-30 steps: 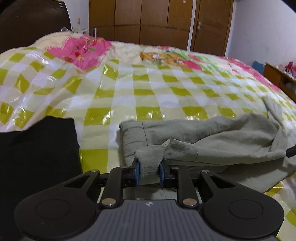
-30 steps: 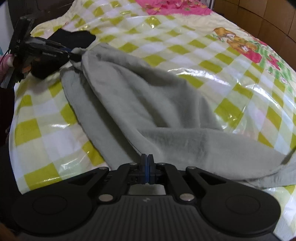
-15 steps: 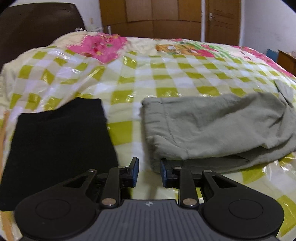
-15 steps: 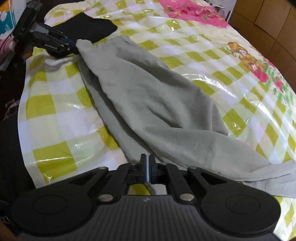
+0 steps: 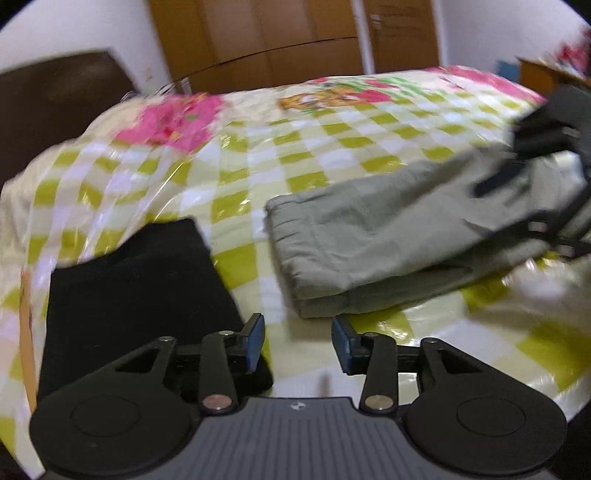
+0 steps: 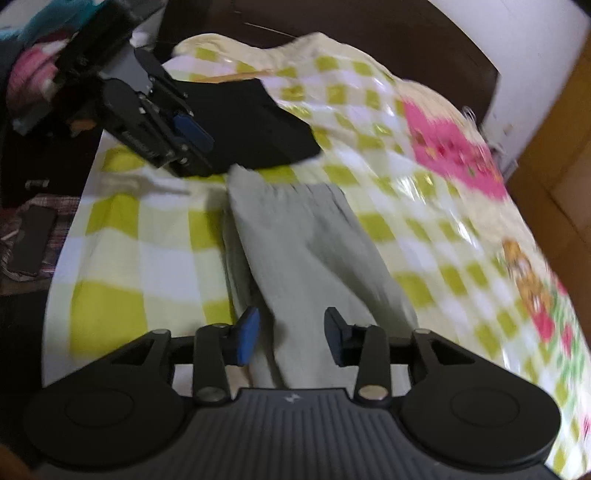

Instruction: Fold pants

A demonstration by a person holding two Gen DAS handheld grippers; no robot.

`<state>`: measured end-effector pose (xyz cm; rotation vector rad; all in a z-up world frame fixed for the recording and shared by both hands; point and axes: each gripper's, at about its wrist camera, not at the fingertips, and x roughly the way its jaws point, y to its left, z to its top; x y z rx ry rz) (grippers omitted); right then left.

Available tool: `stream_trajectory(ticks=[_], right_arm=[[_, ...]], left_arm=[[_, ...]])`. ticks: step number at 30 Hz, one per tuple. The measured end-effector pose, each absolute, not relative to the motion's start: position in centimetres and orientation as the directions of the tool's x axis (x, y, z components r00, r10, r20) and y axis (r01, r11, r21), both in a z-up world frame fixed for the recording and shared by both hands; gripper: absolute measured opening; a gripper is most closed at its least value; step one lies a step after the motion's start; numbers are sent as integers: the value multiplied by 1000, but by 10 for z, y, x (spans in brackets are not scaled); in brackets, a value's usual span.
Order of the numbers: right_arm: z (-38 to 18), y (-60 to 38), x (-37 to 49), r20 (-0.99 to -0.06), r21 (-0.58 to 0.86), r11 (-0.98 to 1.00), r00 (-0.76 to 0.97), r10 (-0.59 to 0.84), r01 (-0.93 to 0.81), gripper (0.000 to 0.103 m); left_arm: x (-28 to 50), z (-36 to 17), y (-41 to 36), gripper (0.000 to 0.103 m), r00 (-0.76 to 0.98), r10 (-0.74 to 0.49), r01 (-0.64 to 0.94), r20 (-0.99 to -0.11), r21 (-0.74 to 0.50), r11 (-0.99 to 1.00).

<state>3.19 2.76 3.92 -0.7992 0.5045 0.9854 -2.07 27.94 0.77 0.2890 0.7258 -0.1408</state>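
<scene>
The grey pants (image 5: 369, 236) lie folded flat on the bed, waistband end nearest my left gripper (image 5: 297, 332). That gripper hovers just short of them with its jaws opening and nothing between them. In the right wrist view the pants (image 6: 303, 251) run up the middle. My right gripper (image 6: 291, 328) stands over their near end, its jaws opening. The cloth lies between its fingers and the pads do not press on it. The left gripper (image 6: 195, 147) shows at the upper left of that view. The picture is blurred by motion.
A folded black garment (image 5: 129, 295) lies left of the pants on the yellow-green checked sheet (image 5: 236, 206). A dark headboard (image 6: 369, 40) and wooden wardrobe doors (image 5: 280, 33) stand behind. A dark flat object (image 6: 33, 236) lies on plaid cloth beside the bed.
My left gripper has let go of the pants' cloth, opened and drawn back. My right gripper has opened and swung along the pants toward the waistband. The pants now lie flat.
</scene>
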Motion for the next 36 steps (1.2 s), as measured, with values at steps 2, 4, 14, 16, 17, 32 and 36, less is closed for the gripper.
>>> stream_trajectory(ticks=[2,4,14,16,17,32,36], right_arm=[[33,43,39,-697,-359,304,471,541,-882,38],[23,57,47,-710,-368,297,473,522,-881,36],[56,65,69,-696,-304,436,510,505,-847,4],[59,65,63,-680,-275,452,504,532,-848,4],[52,67,61,-688,-258,455,492,533,-853,4],[38,28,61,-736,-142,564,468,490,-814,22],[54,-42,84,-734,-142,718,559,385,-682,23]], left_arm=[[-17,6,268,56,754,-29,273,-656,273,923],[-10,3,255,56,776,-19,308,-631,352,884],[18,12,269,26,842,33,194,-539,359,913],[20,-4,271,26,825,73,172,-561,372,912],[21,-13,271,27,808,99,174,-580,396,902],[20,18,190,31,796,-155,330,-585,205,922],[47,11,122,31,747,-315,464,-586,121,877]])
